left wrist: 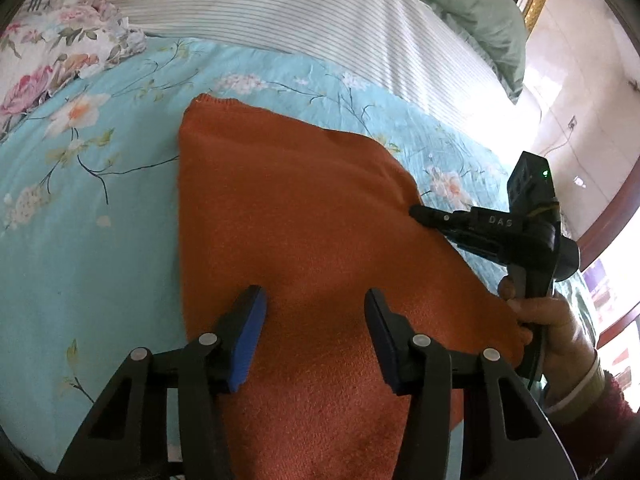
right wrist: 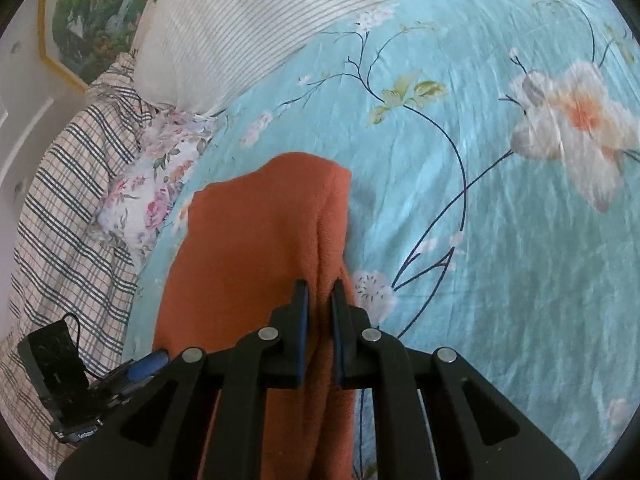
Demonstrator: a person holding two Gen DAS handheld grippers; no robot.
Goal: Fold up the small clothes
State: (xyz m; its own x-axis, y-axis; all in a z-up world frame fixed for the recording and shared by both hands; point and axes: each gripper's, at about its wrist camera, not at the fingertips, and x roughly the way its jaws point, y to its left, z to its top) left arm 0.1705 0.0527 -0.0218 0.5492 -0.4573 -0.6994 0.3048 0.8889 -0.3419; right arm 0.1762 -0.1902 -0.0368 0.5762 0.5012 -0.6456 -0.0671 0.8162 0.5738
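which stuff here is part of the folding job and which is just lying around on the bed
Part of the job:
- orange knit garment
- right gripper, shut on the garment's edge
- left gripper, open over the garment

Just lying about:
- striped pillow
- green pillow
- floral bedsheet
- checked cloth

Both views are lit by daylight. In the left wrist view, the light enters from the right, where the wall [left wrist: 568, 92] and window area [left wrist: 616, 280] are overexposed to near white. A bright band is cast across the striped pillow [left wrist: 304, 4]. A soft shadow is seen on the orange cloth [left wrist: 304, 216] between the fingers [left wrist: 248, 340]. In the right wrist view, motion blur is present on the floral bedsheet [right wrist: 520, 240], most strongly at the large flower [right wrist: 576, 120]. Straight lines are bent by fisheye distortion, and dark vignetting is present in the corners of both views.
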